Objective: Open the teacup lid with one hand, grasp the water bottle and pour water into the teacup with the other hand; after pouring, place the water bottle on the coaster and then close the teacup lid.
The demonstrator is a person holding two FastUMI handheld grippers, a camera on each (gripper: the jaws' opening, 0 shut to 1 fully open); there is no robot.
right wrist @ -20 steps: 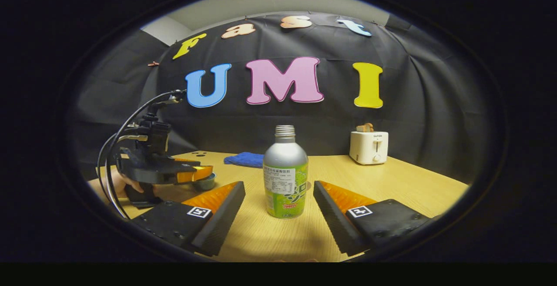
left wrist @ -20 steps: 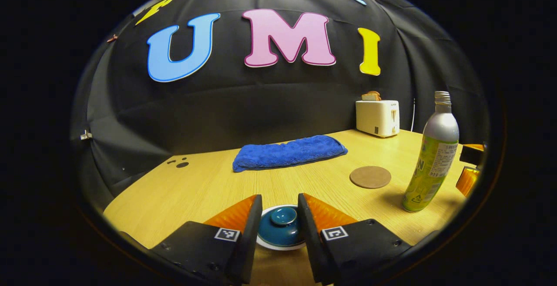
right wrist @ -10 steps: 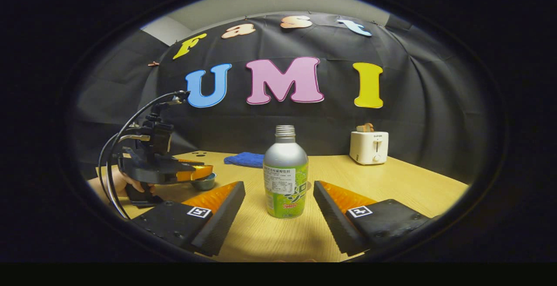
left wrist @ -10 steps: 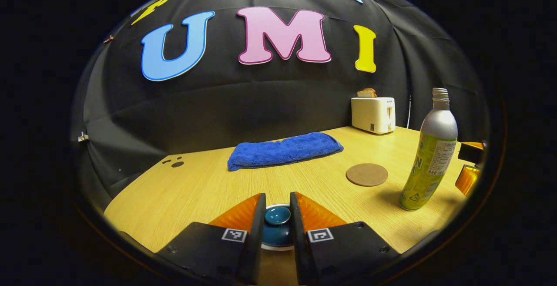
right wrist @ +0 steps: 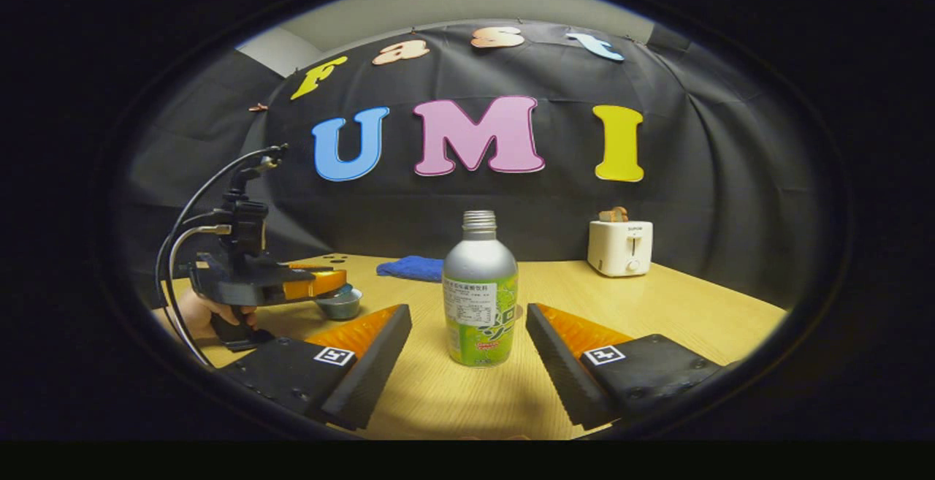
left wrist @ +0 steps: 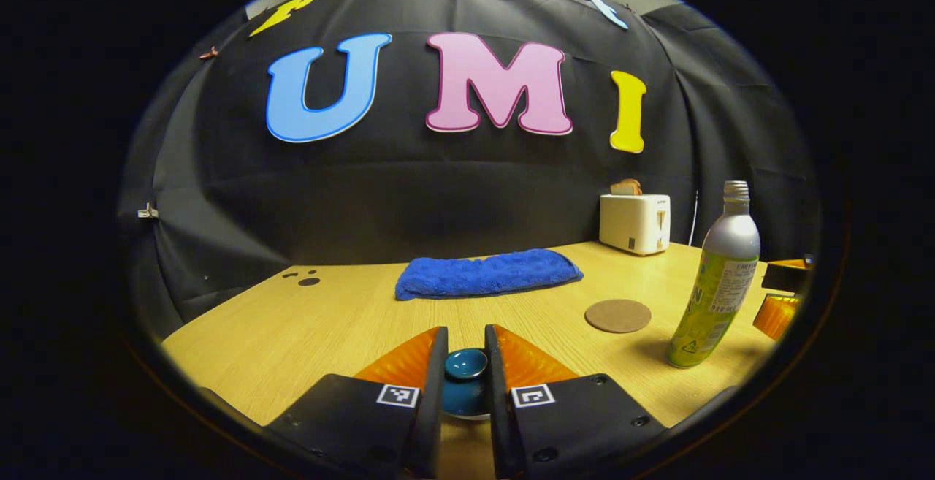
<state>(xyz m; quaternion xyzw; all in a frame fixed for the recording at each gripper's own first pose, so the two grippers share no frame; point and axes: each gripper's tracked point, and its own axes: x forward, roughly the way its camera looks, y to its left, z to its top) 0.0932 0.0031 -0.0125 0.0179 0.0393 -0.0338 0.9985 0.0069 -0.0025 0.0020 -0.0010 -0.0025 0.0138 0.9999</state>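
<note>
Water bottle [right wrist: 480, 297] stands upright at frame centre, neck up, between the right gripper [right wrist: 467, 337]'s wide jaws; left gripper [left wrist: 466, 363] clamps the teacup lid [left wrist: 465, 381].

Bare table [left wrist: 343, 319] lies between the blue towel [left wrist: 488, 274], the coaster [left wrist: 618, 315] and the water bottle [right wrist: 480, 291]; the toaster [right wrist: 619, 246] blocks the far right corner.

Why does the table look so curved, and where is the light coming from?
In both views the fisheye lens bows the table. In the left gripper view the bottle leans from that distortion and throws a soft shadow leftward toward the coaster, so light likely comes from the right. The right gripper view looks softer and dimmer.
</note>
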